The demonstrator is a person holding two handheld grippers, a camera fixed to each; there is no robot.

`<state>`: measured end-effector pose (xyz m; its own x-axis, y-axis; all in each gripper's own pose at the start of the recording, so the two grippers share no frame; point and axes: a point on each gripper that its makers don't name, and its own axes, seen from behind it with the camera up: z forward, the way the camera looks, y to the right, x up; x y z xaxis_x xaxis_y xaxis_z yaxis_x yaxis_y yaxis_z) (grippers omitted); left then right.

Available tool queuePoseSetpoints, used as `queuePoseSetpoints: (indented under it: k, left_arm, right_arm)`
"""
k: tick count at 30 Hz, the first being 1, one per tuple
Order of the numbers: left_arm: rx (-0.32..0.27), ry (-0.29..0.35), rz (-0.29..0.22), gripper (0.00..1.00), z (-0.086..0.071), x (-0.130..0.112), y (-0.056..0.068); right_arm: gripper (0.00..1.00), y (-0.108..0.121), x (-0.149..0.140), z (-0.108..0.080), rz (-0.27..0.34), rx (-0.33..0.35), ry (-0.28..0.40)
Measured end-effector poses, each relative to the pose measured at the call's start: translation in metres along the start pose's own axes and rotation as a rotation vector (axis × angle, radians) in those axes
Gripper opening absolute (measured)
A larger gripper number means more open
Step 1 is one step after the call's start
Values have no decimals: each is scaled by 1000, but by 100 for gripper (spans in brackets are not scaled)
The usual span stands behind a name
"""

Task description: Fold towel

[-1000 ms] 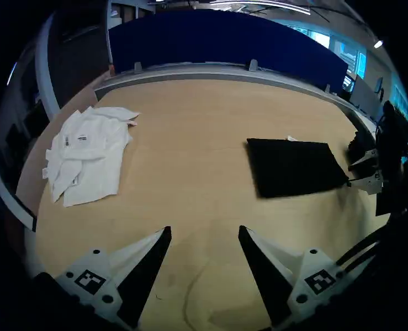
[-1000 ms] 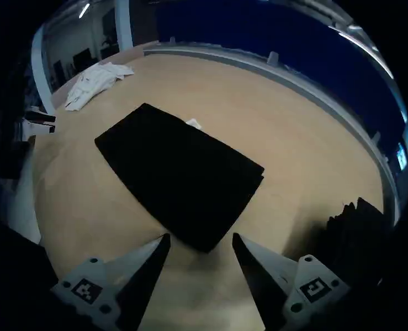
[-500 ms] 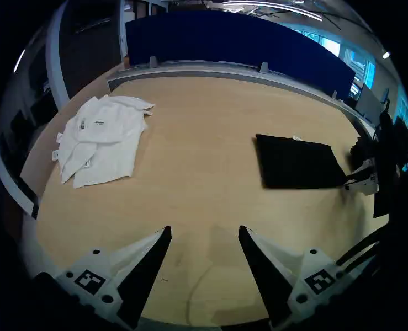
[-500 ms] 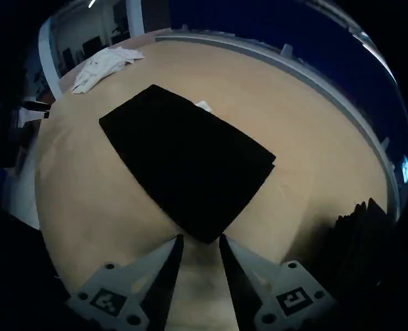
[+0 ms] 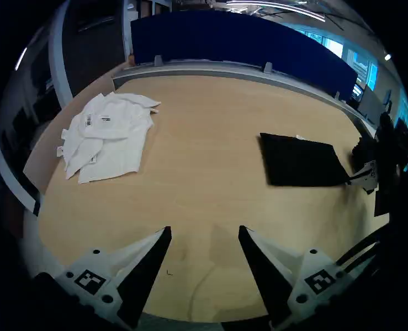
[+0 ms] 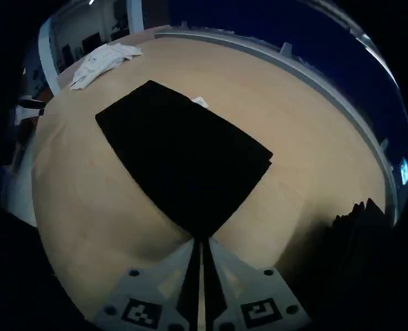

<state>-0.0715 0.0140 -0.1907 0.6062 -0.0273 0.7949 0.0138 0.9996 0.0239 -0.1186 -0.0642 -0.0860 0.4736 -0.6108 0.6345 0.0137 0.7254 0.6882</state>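
Since the right gripper (image 6: 201, 241) is the one actually on something, I'll start there. Its jaws are squeezed down to a hairline slit, and their tips sit right on the near corner of the black towel (image 6: 181, 160). As far as I can tell, that corner is pinched between them.

The towel itself lies flat on the light wooden counter (image 6: 314, 143). In the right gripper view it's a dark rectangle turned diagonally, with one corner pointing straight back at the jaws. A little white tag (image 6: 199, 101) pokes out from under its far edge.

The left gripper (image 5: 204, 229) is a different story. Its jaws are spread wide with just counter wood showing between them, and it hangs over the front part of the counter, close to the near edge. In the left gripper view the towel sits off to the right, well apart from those jaws. You can see the right gripper at the towel's right-hand corner, touching it.

Further out, a rumpled pile of white clothes (image 5: 107, 135) sits at the far left of the counter, well apart from the towel. Behind everything, a blue partition (image 5: 231, 38) runs along the counter's back edge.
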Motion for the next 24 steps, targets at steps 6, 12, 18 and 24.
queuePoseSetpoints:
  k: [6,12,18,24]
  left_arm:
    - [-1,1,-5,90,-3,1,0]
    - [-1,4,-12,90,-7,1,-1]
    - [2,14,-22,90,-9,3,-5]
    - [3,28,-35,90,-15,6,-8]
  right_arm:
    - [2,-1,5,-1,-12,1,13]
    - [2,-3,14,-5,-18,6,22]
    - [2,-7,40,-16,-40,6,60]
    - [2,-12,85,-28,-86,1,128]
